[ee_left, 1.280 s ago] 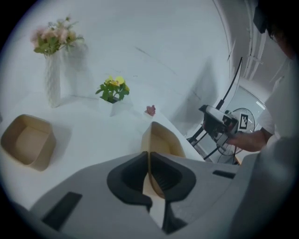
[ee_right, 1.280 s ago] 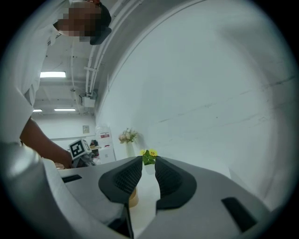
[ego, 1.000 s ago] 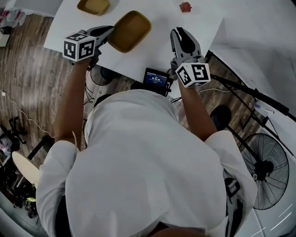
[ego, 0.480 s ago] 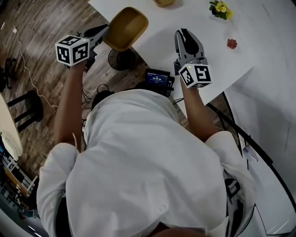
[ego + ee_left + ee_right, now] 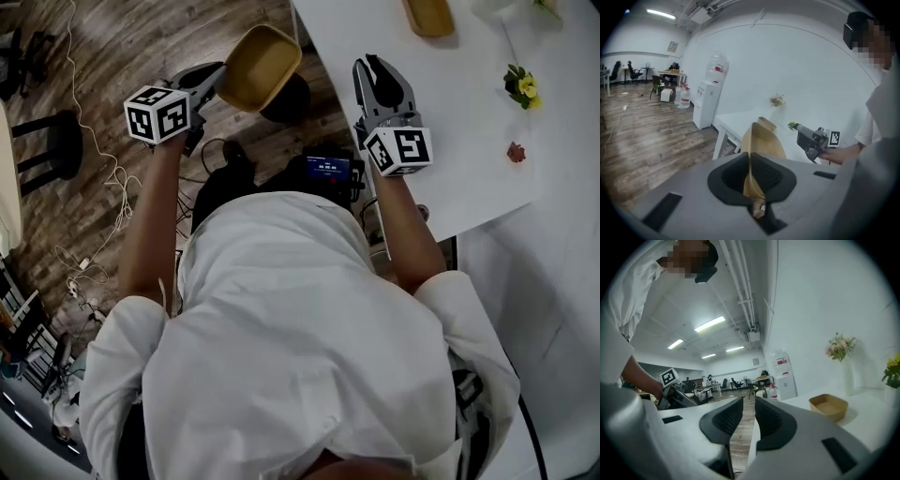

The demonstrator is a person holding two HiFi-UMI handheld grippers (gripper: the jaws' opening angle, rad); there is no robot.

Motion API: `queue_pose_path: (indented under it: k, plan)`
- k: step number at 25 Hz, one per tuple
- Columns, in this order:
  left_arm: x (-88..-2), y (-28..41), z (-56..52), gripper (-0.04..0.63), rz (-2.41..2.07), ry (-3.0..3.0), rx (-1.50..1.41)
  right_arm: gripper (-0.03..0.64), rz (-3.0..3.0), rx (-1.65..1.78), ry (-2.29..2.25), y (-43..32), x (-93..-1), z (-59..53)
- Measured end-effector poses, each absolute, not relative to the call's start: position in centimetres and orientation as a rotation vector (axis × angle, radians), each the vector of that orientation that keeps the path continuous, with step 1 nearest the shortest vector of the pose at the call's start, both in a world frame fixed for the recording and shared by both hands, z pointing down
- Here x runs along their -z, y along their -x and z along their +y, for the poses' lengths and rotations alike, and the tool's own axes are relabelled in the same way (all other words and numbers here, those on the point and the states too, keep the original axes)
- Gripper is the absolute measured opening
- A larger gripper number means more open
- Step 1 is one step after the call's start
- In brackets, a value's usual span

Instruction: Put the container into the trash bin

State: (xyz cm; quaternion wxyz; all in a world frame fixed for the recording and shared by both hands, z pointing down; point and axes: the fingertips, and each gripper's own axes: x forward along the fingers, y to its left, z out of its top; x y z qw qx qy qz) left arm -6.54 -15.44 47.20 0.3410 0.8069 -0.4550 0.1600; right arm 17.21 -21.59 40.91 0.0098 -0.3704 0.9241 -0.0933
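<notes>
Clamping the container (image 5: pixel 258 66) beside the table (image 5: pixel 469 122), left gripper (image 5: pixel 217 77) fingers closed on its rim; right gripper (image 5: pixel 375 67) fingers apart, empty

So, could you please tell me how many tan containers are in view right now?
2. One container is clamped in the left gripper over the wooden floor; the other container sits on the white table. More may lie out of view.
</notes>
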Motion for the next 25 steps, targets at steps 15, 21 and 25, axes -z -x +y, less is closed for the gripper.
queue_pose_path:
  k: [15,21,25]
  plan:
    - [-65.5,15.0,-13.6,0.026,-1.078,-1.932,-0.378,0.092,3.067,0.369,1.179,-3.3,-54.2,-17.7]
    - [-75.0,12.9,-14.2,0.027,-1.080,-1.875,-0.374,0.092,3.093,0.455,1.260,-4.0,-63.8,-18.2]
    - [-80.8,11.5,-14.4,0.026,-1.079,-1.838,-0.365,0.092,3.113,0.441,1.239,-3.8,-66.9,-18.5]
